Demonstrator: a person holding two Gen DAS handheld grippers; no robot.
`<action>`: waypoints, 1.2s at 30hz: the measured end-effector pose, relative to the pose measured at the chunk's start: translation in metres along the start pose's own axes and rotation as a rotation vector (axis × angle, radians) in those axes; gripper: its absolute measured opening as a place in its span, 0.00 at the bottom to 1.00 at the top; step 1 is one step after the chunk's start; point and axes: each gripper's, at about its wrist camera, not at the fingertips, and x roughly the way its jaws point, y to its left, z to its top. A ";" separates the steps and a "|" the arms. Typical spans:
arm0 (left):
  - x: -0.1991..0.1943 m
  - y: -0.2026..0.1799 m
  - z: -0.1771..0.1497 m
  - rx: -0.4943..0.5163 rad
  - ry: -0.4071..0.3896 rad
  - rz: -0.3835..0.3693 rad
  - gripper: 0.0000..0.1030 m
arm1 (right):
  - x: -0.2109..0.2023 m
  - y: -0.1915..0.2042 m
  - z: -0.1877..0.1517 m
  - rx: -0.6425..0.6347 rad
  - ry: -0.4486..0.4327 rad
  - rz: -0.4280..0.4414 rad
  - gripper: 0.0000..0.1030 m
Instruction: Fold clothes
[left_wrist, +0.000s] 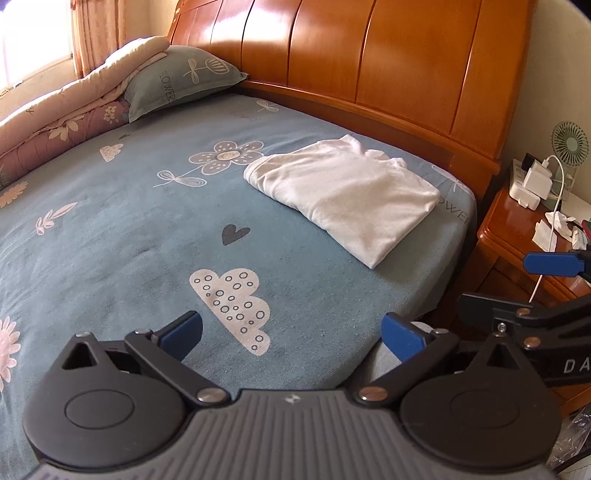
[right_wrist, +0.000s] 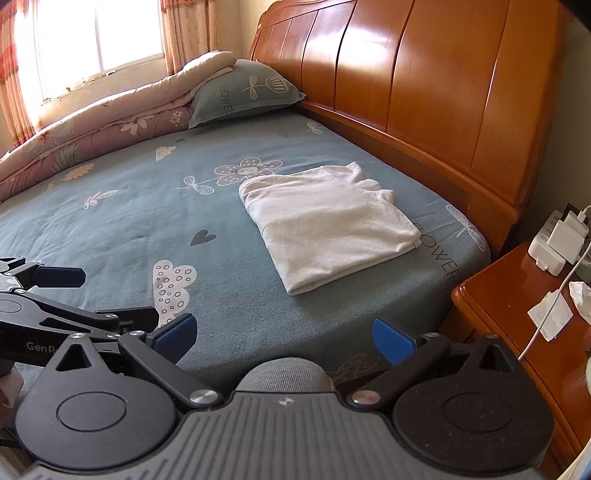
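- Left wrist view, right of centre: white garment, folded, soft, light, limp; best pinched at a layered edge.
- Left gripper, right gripper: both spread wide, empty.

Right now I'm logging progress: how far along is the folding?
Done: the white garment lies folded into a neat rectangle on the blue bedsheet. In hand: nothing; the left gripper and right gripper are open and empty. Left: no other loose clothes visible.

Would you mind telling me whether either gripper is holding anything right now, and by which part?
Nothing is held. The left gripper and right gripper are both open above the bed edge, apart from the folded white garment.
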 end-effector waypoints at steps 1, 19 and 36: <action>0.000 0.000 0.000 -0.001 0.002 -0.001 0.99 | 0.000 0.000 0.000 0.000 -0.001 0.001 1.00; 0.003 0.001 -0.001 -0.007 0.014 0.001 0.99 | 0.000 -0.002 0.003 0.017 -0.001 0.028 1.00; 0.004 0.004 -0.002 -0.015 0.011 -0.008 0.99 | 0.004 -0.002 0.004 0.020 0.005 0.033 1.00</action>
